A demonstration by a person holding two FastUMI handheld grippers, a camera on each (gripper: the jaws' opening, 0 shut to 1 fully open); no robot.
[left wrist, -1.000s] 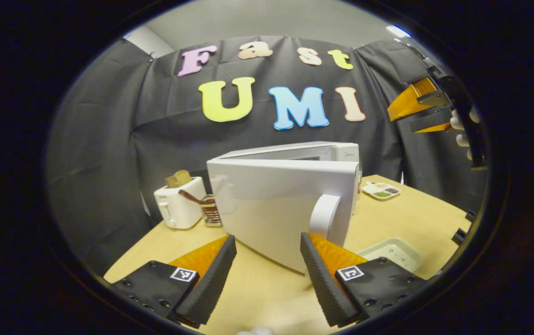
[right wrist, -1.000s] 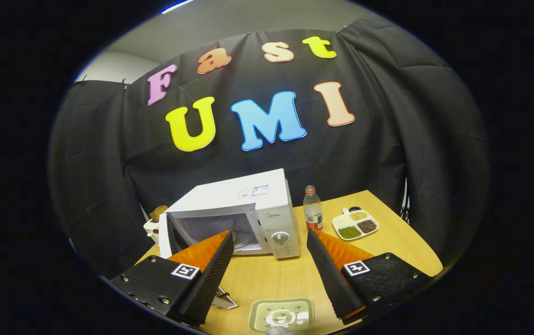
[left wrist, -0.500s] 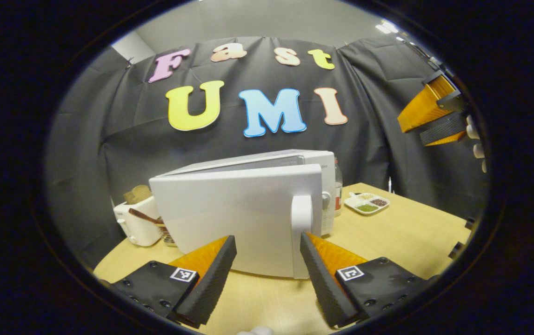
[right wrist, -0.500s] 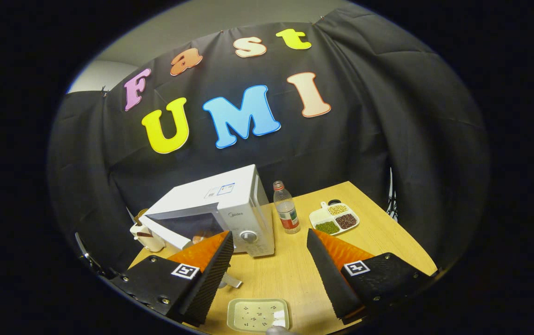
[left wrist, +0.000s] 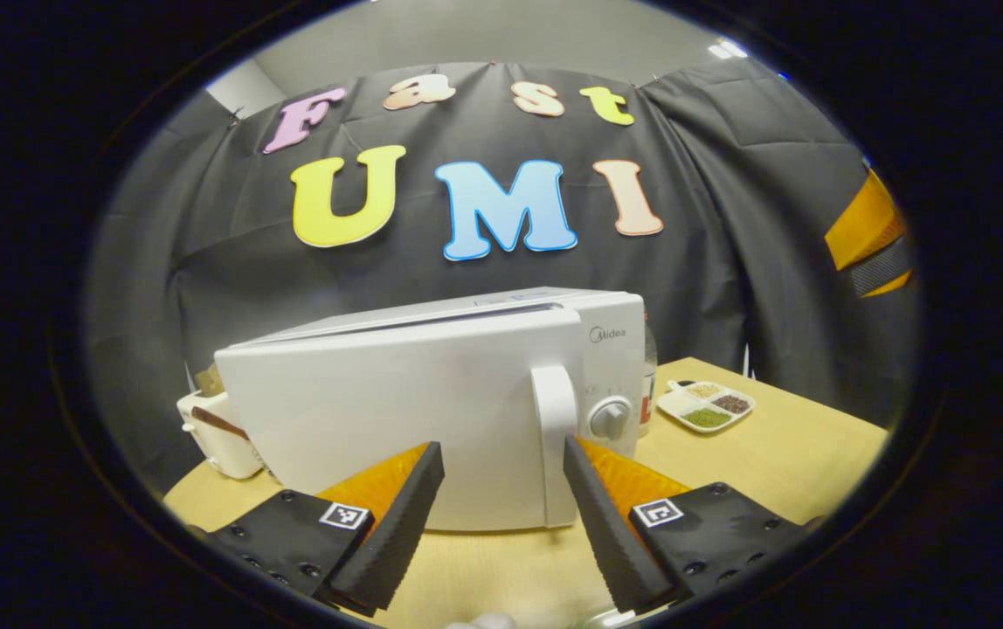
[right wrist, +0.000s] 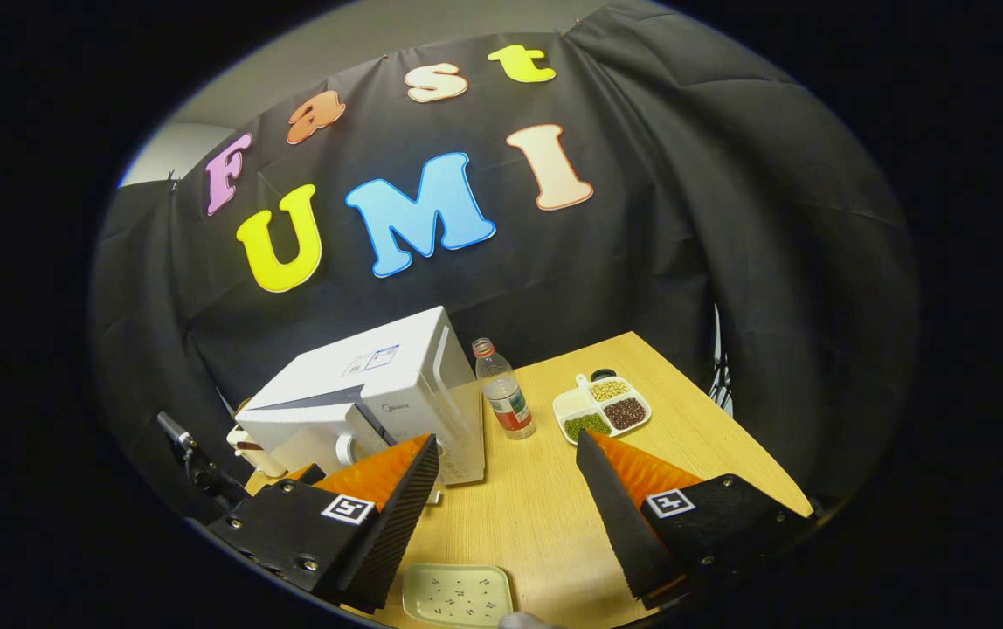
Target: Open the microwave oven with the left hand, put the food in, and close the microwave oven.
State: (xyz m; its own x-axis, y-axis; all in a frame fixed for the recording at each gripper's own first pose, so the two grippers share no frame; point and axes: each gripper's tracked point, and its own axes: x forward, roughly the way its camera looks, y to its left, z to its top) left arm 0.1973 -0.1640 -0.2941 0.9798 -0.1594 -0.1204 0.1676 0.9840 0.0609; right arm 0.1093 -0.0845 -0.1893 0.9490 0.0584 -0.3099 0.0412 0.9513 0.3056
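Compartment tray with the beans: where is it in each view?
Left gripper view: compartment tray at mid-right, on the table right of the microwave.
Right gripper view: compartment tray right of centre, right of the bottle.
Shared landmark: the microwave.

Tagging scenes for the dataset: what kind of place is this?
Likely a staged kitchen set in a recording booth, not a real home: a microwave, toaster and sectioned dish of beans share one wooden table before a black cloth wall.

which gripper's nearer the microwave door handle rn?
Left. The left gripper sits open right in front of the microwave door handle, its fingers either side of it. The right gripper is held high and farther back over the table.
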